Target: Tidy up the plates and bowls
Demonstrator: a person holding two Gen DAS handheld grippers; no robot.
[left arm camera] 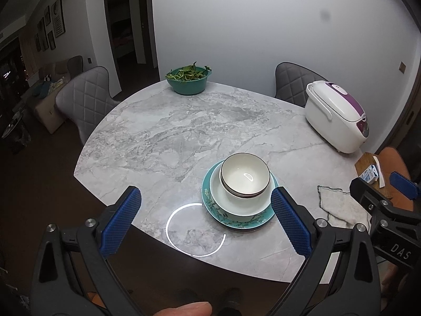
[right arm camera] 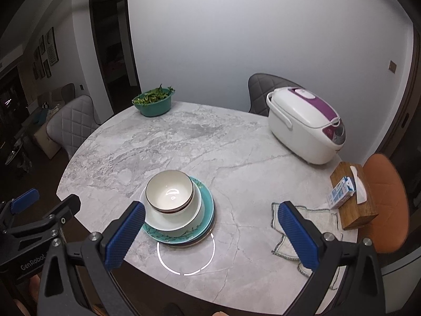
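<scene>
Your left gripper (left arm camera: 206, 220) hangs over the near edge of the round grey marble-look table (left arm camera: 163, 137), its blue-padded fingers (left arm camera: 121, 221) spread wide with nothing between them. Your right gripper (right arm camera: 210, 231) sits beside it, fingers equally far apart and empty, the right pad over a crumpled white cloth with dark stitched edging (right arm camera: 302, 226).

Just ahead of both is the stack you are sorting: a teal plate with a blossom-branch pattern (left arm camera: 223, 217) at the bottom (a darker rim peeks out beneath it, but you cannot tell what it belongs to), a plain white shallow bowl (left arm camera: 231, 205) on it, and white bowls with dark rims (left arm camera: 244, 176) nested on top. The stack stands near the table's front edge, touching neither gripper.

To the right, a wooden tissue box (right arm camera: 352, 210) carries a small blue-and-white carton (right arm camera: 340, 192). Further back stands a white rice cooker with a purple lid panel (right arm camera: 302, 123), and at the far edge a teal plastic basin of green leafy vegetables (left arm camera: 189, 80)
</scene>
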